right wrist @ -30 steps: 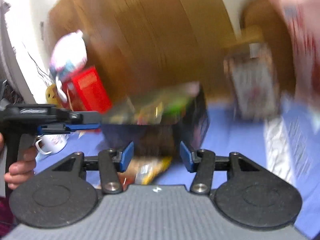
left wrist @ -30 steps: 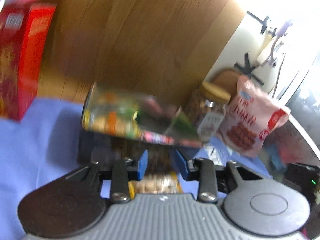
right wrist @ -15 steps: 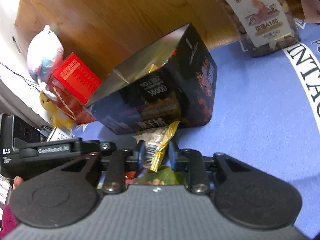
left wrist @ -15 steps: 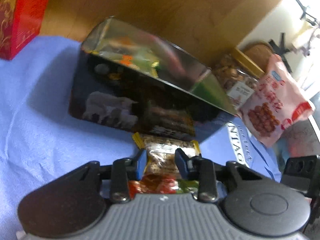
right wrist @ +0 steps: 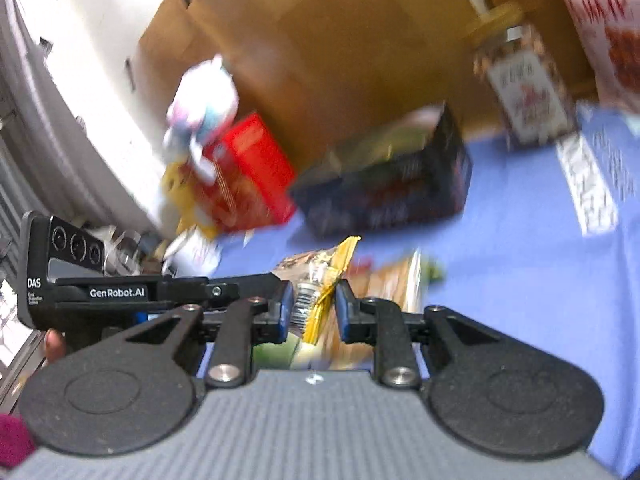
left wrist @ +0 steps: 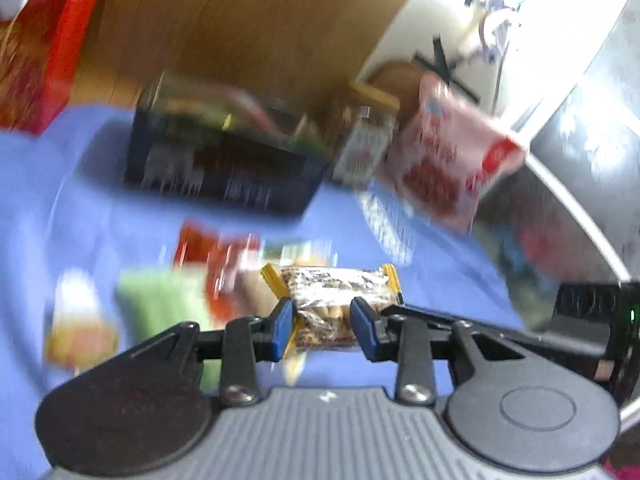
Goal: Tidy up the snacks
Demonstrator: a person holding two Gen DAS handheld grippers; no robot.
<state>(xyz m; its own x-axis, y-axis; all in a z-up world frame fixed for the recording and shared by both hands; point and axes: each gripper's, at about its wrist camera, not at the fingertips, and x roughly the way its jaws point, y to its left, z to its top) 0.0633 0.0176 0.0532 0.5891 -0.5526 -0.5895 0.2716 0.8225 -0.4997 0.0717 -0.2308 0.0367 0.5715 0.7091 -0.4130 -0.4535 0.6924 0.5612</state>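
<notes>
Both grippers are shut on one yellow-edged nut bar packet (left wrist: 332, 300), lifted above the blue cloth. My left gripper (left wrist: 323, 330) holds one end; my right gripper (right wrist: 311, 310) pinches the other end of the packet (right wrist: 320, 276). The left gripper body (right wrist: 120, 292) shows at the left of the right wrist view. A dark open box (left wrist: 224, 160) with snacks inside stands behind; it also shows in the right wrist view (right wrist: 392, 184). Loose red and green packets (left wrist: 192, 280) lie on the cloth below.
A red box (left wrist: 40, 48) stands at the back left, with a plush toy (right wrist: 204, 100) on it. A nut jar (left wrist: 364, 136) and a pink snack bag (left wrist: 452, 156) stand at the back right. A wooden wall (left wrist: 248, 24) is behind. Both views are blurred.
Both grippers have lifted and pulled back from the dark box with the nut bar packet held between them. More loose packets now show on the cloth below.
</notes>
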